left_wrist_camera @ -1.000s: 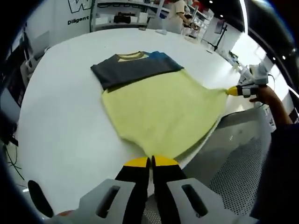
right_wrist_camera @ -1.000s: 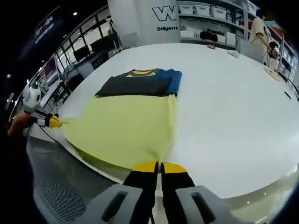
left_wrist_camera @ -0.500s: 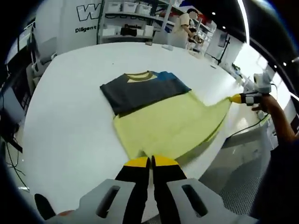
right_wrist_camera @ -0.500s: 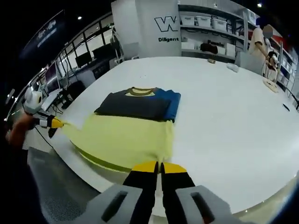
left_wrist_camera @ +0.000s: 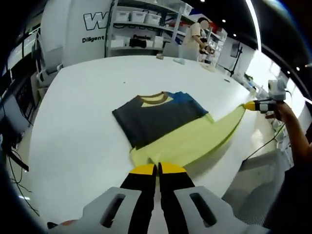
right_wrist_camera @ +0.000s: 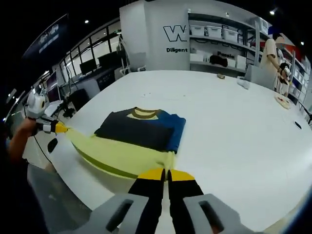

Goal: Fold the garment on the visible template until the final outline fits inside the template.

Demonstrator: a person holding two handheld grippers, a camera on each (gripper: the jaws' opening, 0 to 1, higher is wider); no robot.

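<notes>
- big white table (left_wrist_camera: 78, 122) (right_wrist_camera: 234, 136), takes up most of both views
- back wall has shelving (left_wrist_camera: 141, 22) (right_wrist_camera: 219, 41) with white bins and dark stuff on it
- someone (left_wrist_camera: 195, 36) (right_wrist_camera: 272, 53) standing over by the shelves
- couple small bits on the table's far edge (right_wrist_camera: 242, 83)

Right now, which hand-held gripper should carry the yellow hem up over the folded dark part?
Neither alone, probably. The left hand-held gripper and right hand-held gripper each pinch one corner of the yellow fabric hem, so both should likely move together.

White table (left_wrist_camera: 73, 122), folded garment (left_wrist_camera: 165, 124) atop.
</notes>
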